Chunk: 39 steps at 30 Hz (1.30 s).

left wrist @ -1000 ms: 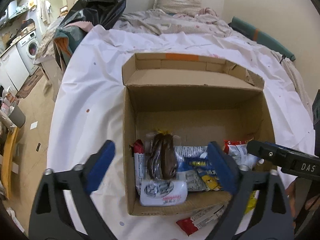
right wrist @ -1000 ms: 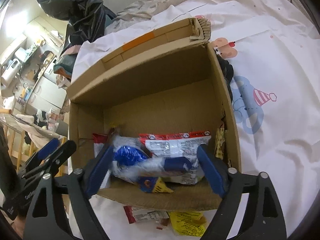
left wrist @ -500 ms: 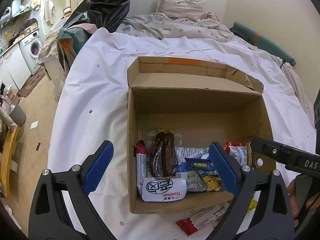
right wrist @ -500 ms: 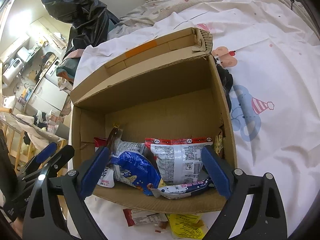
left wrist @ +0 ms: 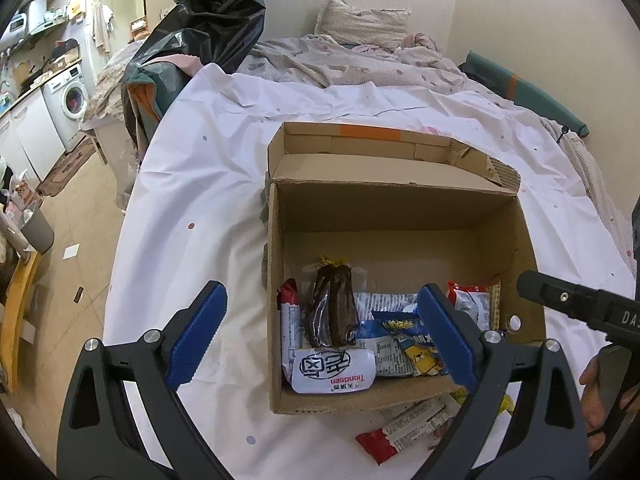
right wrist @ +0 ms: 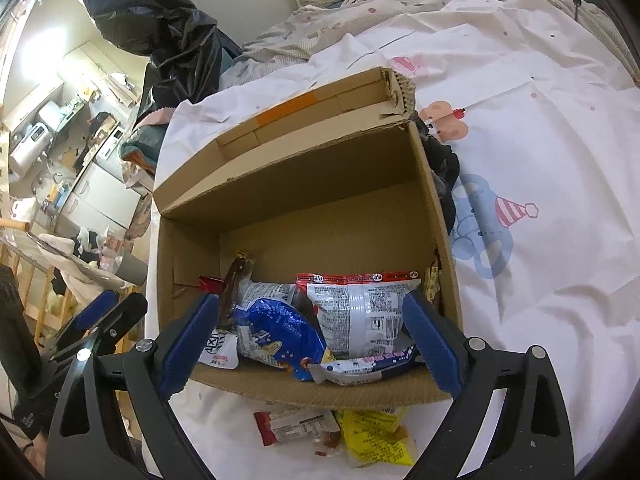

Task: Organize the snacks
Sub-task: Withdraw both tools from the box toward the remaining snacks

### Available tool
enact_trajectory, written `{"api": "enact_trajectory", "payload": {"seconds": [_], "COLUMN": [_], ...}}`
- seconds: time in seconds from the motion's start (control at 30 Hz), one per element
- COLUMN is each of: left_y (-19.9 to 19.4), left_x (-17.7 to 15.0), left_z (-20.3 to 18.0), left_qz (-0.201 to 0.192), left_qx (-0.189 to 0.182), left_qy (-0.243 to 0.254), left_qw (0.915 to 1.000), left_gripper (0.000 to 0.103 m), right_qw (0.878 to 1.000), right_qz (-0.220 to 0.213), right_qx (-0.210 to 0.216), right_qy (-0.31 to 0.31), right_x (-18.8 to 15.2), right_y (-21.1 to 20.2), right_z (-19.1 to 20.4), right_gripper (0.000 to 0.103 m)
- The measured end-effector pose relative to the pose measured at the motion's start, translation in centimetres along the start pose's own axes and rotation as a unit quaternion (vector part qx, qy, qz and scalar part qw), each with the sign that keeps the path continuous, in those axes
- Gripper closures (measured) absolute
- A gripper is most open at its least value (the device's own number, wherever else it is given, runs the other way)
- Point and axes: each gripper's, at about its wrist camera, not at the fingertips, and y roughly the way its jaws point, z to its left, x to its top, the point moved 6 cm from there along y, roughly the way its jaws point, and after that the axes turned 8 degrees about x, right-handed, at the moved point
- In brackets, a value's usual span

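Observation:
An open cardboard box [left wrist: 400,208] [right wrist: 304,184] sits on a white sheet and holds several snack packs along its near wall: a dark brown pack [left wrist: 332,308], a white Tiandsen pack [left wrist: 332,370], a blue pack [right wrist: 280,328] and a red-and-white pack [right wrist: 356,308]. My left gripper [left wrist: 320,332] is open and empty above the box's near left corner. My right gripper [right wrist: 312,340] is open and empty above the box's near edge. A red-and-white pack [right wrist: 296,426] [left wrist: 404,428] and a yellow pack [right wrist: 374,434] lie on the sheet in front of the box.
The white sheet [left wrist: 192,184] covers a bed with rumpled bedding [left wrist: 344,56] and a pillow behind. A black plastic bag [left wrist: 208,4] stands at the back left. The bed edge drops to the floor [left wrist: 72,216] on the left. A dark cloth [right wrist: 444,172] lies by the box's right wall.
Both grippers have pulled up and back from the box, so it looks smaller and further. The blue pack, between the right fingers a second ago, now lies loose in the box.

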Motion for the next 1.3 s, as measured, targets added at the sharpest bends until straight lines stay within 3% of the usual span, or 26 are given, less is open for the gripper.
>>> {"api": "enact_trajectory", "payload": {"seconds": [0.83, 1.3], "left_y": [-2.4, -2.7], "left_x": [-4.7, -7.3], "left_z": [1.8, 1.0], "left_qz": [0.042, 0.073], "left_qx": [-0.015, -0.017], "left_qy": [-0.036, -0.018], "left_qw": [0.9983, 0.997], "left_gripper": [0.008, 0.008], "right_qw": [0.999, 0.997], "right_qz": [0.046, 0.067], "right_qx": [-0.019, -0.035], "right_qy": [0.0, 0.026], "right_x": [-5.5, -8.5], "right_y": [-1.7, -2.1], "right_z": [-0.2, -1.6], "right_gripper": [0.007, 0.007]}}
